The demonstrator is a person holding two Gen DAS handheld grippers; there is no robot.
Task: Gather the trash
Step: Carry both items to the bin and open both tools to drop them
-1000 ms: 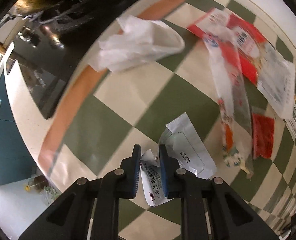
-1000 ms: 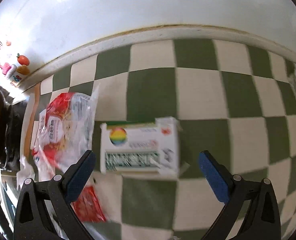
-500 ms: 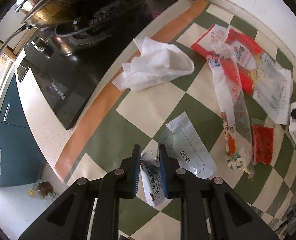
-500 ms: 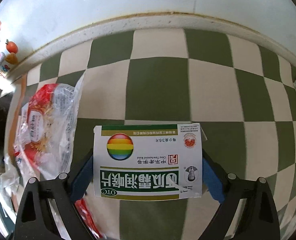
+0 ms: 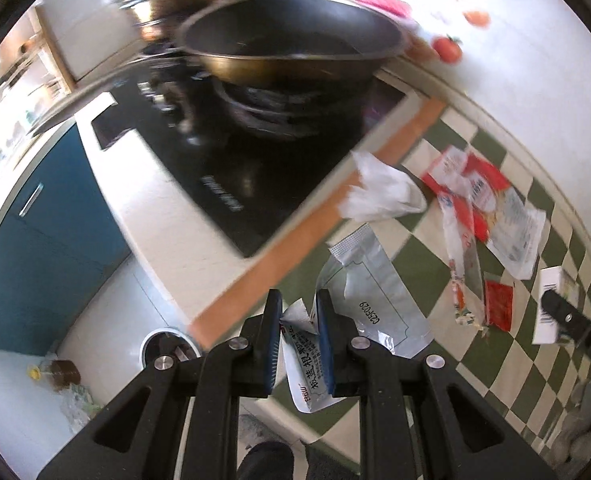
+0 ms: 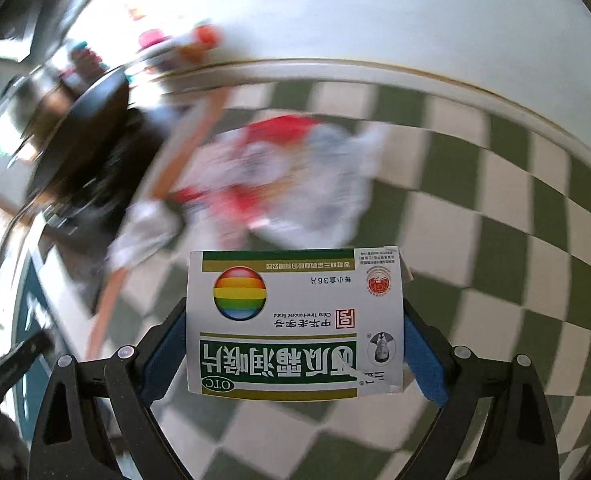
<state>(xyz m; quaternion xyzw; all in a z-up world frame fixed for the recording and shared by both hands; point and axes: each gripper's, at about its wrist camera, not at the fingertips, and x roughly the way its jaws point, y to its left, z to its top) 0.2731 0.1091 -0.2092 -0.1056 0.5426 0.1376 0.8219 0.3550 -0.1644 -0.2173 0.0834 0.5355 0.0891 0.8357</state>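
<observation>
My left gripper [image 5: 297,322] is shut on a silver wrapper [image 5: 369,302], held above the green-and-cream checked counter [image 5: 427,248]. Its printed strip [image 5: 309,376] hangs below the fingers. My right gripper [image 6: 295,324] is shut on a white and green medicine box [image 6: 295,320], lifted off the checked counter [image 6: 507,232]. That box and the right gripper also show at the right edge of the left wrist view [image 5: 551,300]. On the counter lie a crumpled white tissue [image 5: 383,194], a red and white snack bag [image 5: 491,208], a clear strip wrapper [image 5: 461,264] and a small red sachet [image 5: 499,304].
A black pan [image 5: 291,48] sits on a black cooktop [image 5: 247,160] to the left, past an orange strip [image 5: 307,236]. A round bin [image 5: 167,350] stands on the floor below the counter edge, beside blue cabinets [image 5: 35,240]. A white wall [image 6: 415,20] backs the counter.
My left gripper has risen and pulled back with the wrapper, so the pan, floor and bin have come into view. My right gripper closed on the medicine box and lifted it.
</observation>
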